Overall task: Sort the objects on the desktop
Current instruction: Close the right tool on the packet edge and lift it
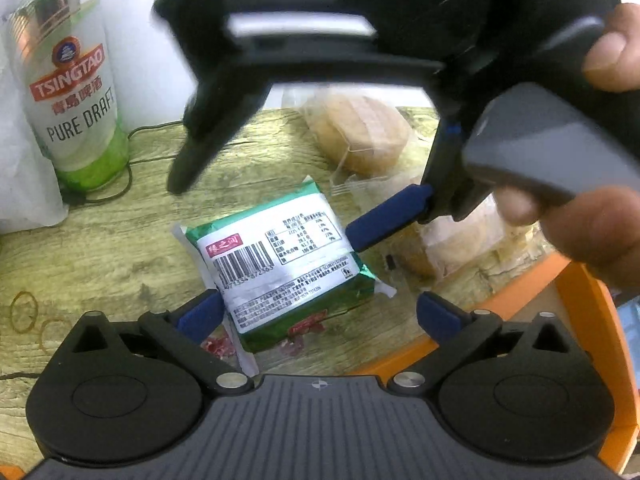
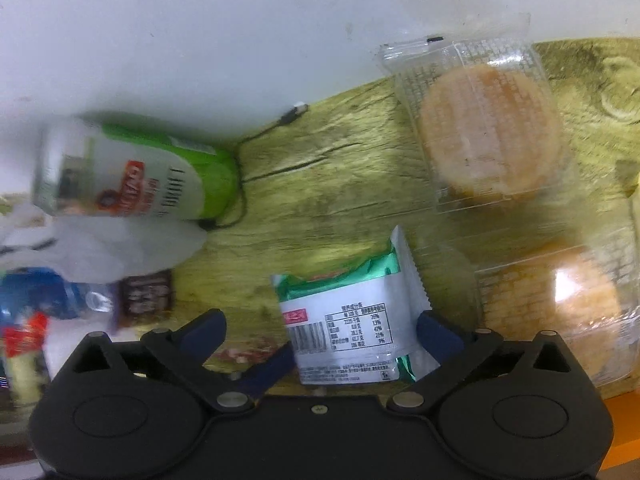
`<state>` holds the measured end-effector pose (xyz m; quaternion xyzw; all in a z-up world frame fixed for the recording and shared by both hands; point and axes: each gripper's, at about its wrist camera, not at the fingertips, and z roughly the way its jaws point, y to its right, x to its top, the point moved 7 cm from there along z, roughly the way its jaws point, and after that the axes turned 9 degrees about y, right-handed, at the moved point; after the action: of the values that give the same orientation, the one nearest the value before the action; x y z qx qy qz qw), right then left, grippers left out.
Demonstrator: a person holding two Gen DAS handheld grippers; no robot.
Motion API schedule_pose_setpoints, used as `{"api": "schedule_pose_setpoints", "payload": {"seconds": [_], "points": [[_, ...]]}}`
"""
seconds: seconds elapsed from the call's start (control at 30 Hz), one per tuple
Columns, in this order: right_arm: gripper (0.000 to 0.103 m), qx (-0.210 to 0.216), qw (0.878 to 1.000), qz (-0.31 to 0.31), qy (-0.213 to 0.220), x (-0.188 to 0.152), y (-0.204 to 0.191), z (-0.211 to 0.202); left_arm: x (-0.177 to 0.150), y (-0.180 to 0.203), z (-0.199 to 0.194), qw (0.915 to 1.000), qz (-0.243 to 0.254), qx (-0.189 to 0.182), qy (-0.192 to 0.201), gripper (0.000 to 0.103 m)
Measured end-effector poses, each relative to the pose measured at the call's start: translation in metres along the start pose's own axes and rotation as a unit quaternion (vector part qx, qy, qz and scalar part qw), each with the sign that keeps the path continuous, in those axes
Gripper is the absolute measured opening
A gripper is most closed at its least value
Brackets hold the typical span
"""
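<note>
I take the green snack packet (image 1: 286, 258) as my landmark; it lies label-up on the wooden desk (image 1: 100, 248). My left gripper (image 1: 318, 312) hangs right over its near end with the jaws spread wide; the left pad (image 1: 200, 312) touches or nearly touches the packet's edge, I can't quite tell which, and the other stands clear. My right gripper (image 2: 322, 334) also straddles the packet (image 2: 344, 332), jaws fully apart, nothing clamped. In the left view it comes in from beyond the packet, one blue finger (image 1: 388, 216) just beside the packet's far corner. Beyond the packet lie two clear-wrapped buns (image 1: 360, 132). Well to the far left of the packet stands a Tsingtao can (image 1: 68, 80), a black cable (image 1: 132, 148) at its foot. An orange tray (image 1: 592, 320) lies to the packet's right.
</note>
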<state>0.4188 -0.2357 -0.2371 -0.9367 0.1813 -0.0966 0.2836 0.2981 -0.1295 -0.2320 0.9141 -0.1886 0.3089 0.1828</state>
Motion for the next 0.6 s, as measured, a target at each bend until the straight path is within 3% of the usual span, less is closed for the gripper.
{"api": "schedule_pose_setpoints", "payload": {"seconds": [0.37,0.6], "points": [[0.103,0.073,0.997,-0.004,0.022,-0.002,-0.023,-0.017,-0.006,-0.014,-0.006,0.9995,-0.031,-0.006,0.010,0.103],[0.103,0.126,0.991,-0.015,0.033,-0.008,-0.045,-0.033,-0.002,-0.021,-0.007,0.9967,-0.069,-0.041,0.010,0.103]]}}
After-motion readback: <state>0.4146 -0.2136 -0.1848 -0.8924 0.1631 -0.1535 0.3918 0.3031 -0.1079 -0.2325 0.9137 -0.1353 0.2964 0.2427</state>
